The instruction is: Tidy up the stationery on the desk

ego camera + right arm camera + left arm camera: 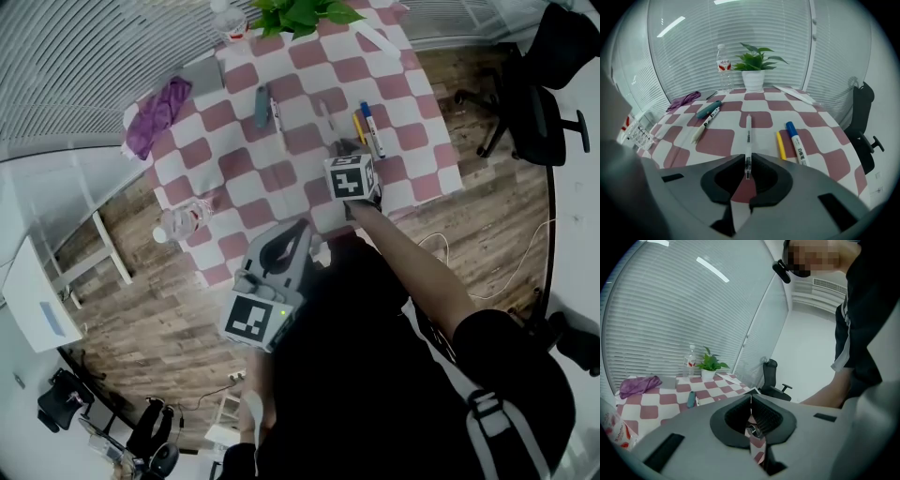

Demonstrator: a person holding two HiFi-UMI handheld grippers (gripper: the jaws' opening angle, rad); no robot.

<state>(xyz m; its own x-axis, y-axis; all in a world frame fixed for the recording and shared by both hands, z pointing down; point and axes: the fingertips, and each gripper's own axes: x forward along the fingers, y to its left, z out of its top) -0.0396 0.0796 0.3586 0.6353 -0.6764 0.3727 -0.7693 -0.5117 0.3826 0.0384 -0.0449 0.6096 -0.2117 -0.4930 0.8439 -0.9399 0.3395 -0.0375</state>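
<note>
Pickup in hand: pinches the near end of the clear pen [748, 136] between the jaws of the right gripper [748, 174], low on the checked table [712, 140] just beside the yellow pen [780, 144], likely to gather it, and holds the left gripper [751, 404] back, jaws pressed together, empty.

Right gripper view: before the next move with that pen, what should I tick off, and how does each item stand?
1. Right tool closed on the clear pen: ok, the jaws meet on its near end.
2. Pen clear of neighbours: ok, the yellow pen and blue-capped marker lie apart on its right.
3. Pen lifted off the checked cloth: cannot tell.
4. Left tool free: ok, jaws together, nothing between.
5. Desk tidied: not ok, the white marker and teal item lie loose.
</note>
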